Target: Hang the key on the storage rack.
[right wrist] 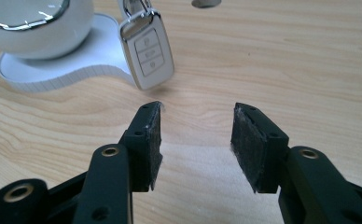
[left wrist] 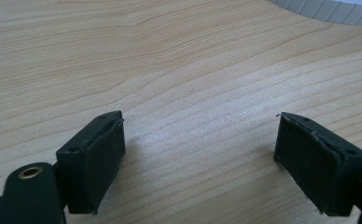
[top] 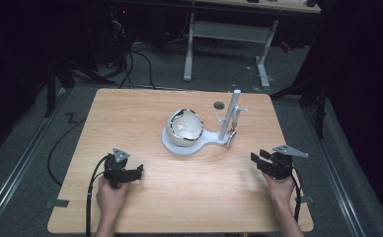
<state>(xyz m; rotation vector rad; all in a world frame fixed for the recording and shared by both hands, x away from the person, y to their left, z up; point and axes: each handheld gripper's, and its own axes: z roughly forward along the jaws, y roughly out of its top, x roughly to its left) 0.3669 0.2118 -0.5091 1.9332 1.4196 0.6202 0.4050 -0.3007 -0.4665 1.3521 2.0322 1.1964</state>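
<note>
Left gripper [top: 136,173]: rested low on the wooden table [top: 189,197], jaws spread wide, nothing between them.
White stand [top: 207,140]: sat mid-table, carrying a glossy white bowl [top: 184,126] and an upright post [top: 231,111].
Car key fob [right wrist: 147,53]: hung from the post, touching the stand's edge.
Right gripper [right wrist: 195,140]: parted, empty, pointed at the fob.

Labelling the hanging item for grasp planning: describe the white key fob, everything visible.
The key fob is a white, rounded rectangular remote with a silvery rim and three outlined buttons in a column on its face. A metal loop at its top hangs it from the white stand. It dangles slightly tilted beside the stand's white base, apparently just above the wooden table. No tool touches it.
</note>
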